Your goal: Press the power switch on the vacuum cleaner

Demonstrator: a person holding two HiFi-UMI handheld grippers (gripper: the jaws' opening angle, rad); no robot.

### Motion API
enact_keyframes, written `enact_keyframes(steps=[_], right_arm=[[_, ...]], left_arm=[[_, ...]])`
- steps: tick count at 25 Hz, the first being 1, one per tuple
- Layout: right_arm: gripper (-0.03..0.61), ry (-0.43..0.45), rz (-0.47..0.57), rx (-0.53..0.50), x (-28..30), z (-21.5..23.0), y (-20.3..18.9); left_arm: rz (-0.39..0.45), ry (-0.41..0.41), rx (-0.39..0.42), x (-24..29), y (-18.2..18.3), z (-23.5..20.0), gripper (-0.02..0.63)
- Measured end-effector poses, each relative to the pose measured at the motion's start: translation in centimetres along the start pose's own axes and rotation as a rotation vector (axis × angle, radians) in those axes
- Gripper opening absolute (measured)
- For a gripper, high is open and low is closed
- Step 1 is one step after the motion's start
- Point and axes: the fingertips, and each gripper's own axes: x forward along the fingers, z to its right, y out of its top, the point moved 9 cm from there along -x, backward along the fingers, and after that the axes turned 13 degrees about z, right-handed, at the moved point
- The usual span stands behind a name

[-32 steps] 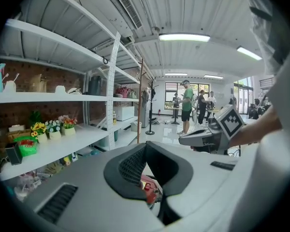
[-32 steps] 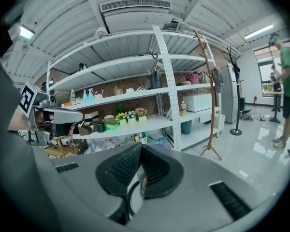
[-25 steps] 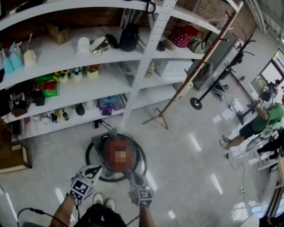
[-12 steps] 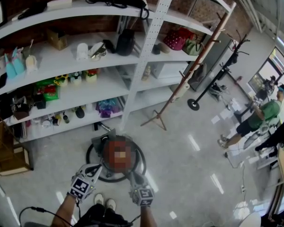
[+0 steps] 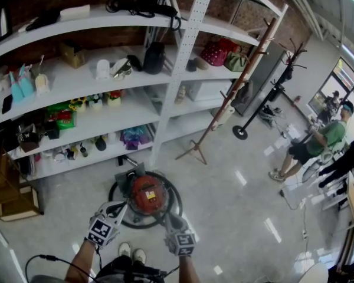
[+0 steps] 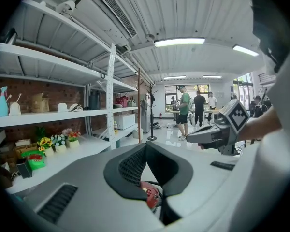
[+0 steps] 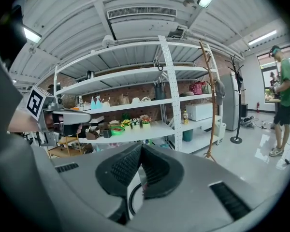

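Vacuum cleaner (image 5: 147,193), a round red canister, sits on the glossy grey floor (image 5: 236,217) with its black hose (image 5: 176,200) looped in a ring around it, seen from the head view almost straight below the person. Left gripper (image 5: 122,207) points at the vacuum cleaner's near left edge and right gripper (image 5: 167,217) at its near right edge, each tip just beside the red body. Whether either touches it cannot be told, and the power switch cannot be made out. In the left gripper view the fingers (image 6: 129,167) meet at their tips with nothing held, and a bit of the red vacuum cleaner shows through the gap lower down between them. In the right gripper view the fingers (image 7: 120,167) are likewise closed tip to tip on nothing, with a curve of the black hose seen below them. Person's white shoes (image 5: 130,251) stand just on the near side of the vacuum cleaner. White shelves (image 5: 82,69) loaded with small goods rise on its far side, a wooden coat stand (image 5: 224,108) stands to its far right, and a person in a green shirt (image 5: 329,137) stands well apart to the right.
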Motion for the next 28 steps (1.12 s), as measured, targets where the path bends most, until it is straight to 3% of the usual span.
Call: enact_keyframes(steps=[28], right_arm=[[0.011, 0.000, 0.162, -0.005, -2.3, -0.3, 4.6]], left_arm=[[0.071, -0.005, 0.072, -1.5, 4.8, 0.4, -0.006]])
